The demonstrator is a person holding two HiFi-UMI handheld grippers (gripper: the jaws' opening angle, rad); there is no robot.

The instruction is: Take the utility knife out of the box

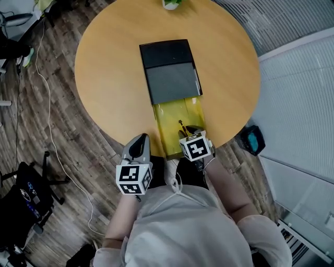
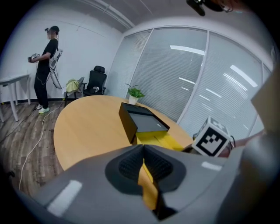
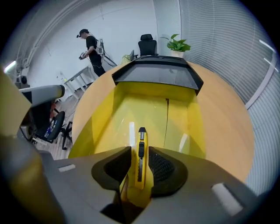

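Observation:
A black box (image 1: 169,70) lies on the round wooden table (image 1: 109,78) with its yellow drawer (image 1: 175,112) pulled out toward me. A yellow utility knife (image 3: 141,140) with a black slider lies in the drawer. My right gripper (image 3: 140,151) points steeply down into the drawer. Its jaws stand open on either side of the knife, with a sliver of space on the left. In the head view the right gripper (image 1: 189,131) hides most of the knife (image 1: 182,126). My left gripper (image 1: 139,140) hovers at the table's near edge, left of the drawer, shut and empty (image 2: 143,148).
A potted plant (image 1: 171,3) stands at the table's far edge. A person (image 2: 46,65) stands in the background by a desk, with an office chair (image 2: 97,81) beyond the table. A glass wall with blinds (image 1: 297,94) runs along the right. A cable (image 1: 49,125) trails over the floor.

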